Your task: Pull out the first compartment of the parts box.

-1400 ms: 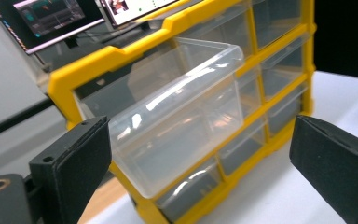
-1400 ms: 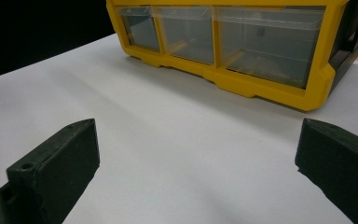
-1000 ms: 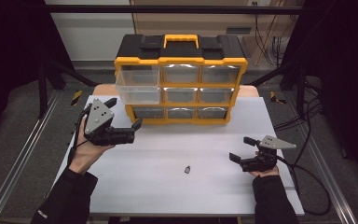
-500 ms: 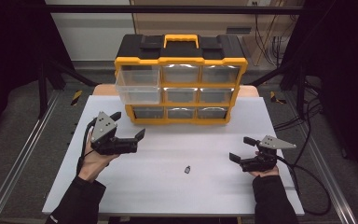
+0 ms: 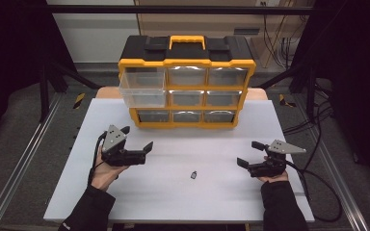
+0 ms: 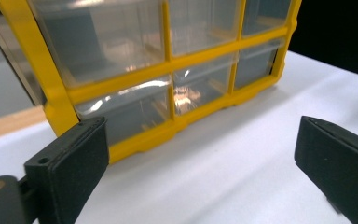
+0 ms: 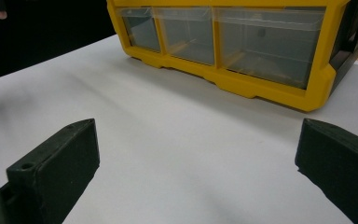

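High view: small dark part (image 5: 193,174) is lying on the white worktop (image 5: 188,202), lower centre of frame, btwn both hands, untouched. Left hand-held gripper (image 5: 137,151) is dropping away from the organizer (image 5: 187,82), w/ its upper-left drawer (image 5: 142,89) pulled out, toward mid-left of frame; jaws wide apart, holding nothing. Right hand-held gripper (image 5: 250,154) is staying put at lower right, also spread wide, empty. Likely the drawer is ready, so the part pickup is coming next.

My matt black plastic pads (image 6: 70,163) face a glossy yellow plastic drawer cabinet (image 5: 187,82) with clear drawers, on a smooth white matt tabletop (image 5: 183,192).
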{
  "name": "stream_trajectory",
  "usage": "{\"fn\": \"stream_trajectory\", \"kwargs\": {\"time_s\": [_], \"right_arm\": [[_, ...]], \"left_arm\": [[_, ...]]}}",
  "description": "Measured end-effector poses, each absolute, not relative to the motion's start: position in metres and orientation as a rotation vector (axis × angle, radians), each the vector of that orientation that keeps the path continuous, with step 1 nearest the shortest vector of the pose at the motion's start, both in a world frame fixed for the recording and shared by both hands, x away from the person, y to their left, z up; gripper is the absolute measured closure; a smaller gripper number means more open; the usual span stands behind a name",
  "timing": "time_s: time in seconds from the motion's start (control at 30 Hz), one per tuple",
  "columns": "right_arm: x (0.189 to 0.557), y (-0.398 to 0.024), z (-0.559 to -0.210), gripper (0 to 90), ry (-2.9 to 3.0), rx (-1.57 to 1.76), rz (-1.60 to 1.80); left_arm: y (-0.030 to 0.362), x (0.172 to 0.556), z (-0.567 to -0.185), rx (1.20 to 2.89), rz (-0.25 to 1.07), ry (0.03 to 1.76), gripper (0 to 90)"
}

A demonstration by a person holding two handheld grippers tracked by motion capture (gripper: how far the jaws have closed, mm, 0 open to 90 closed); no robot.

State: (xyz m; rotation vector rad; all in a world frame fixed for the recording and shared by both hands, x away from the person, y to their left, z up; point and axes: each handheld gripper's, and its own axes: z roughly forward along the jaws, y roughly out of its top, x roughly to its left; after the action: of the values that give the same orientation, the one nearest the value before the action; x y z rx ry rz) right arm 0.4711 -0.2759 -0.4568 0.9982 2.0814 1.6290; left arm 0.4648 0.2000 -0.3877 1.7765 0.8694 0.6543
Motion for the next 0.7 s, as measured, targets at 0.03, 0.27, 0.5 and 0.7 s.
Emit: {"fn": "stream_trajectory", "kwargs": {"time_s": [0.03,0.27,0.5,0.7], "right_arm": [[0.471,-0.276,-0.457,0.4,2.079,0.999,1.631],[0.471,-0.276,-0.457,0.4,2.084,0.998,1.631],[0.471,-0.276,-0.457,0.3,2.084,0.998,1.627],[0.471,-0.275,-0.458,0.4,2.091,0.997,1.62]], "left_arm": [[0.2,0.465,-0.389,1.782,0.645,0.871,1.4],[0.193,0.465,-0.399,1.812,0.61,0.857,0.6],[0.189,0.464,-0.407,1.826,0.573,0.848,0.6],[0.182,0.464,-0.413,1.839,0.549,0.837,0.6]]}}
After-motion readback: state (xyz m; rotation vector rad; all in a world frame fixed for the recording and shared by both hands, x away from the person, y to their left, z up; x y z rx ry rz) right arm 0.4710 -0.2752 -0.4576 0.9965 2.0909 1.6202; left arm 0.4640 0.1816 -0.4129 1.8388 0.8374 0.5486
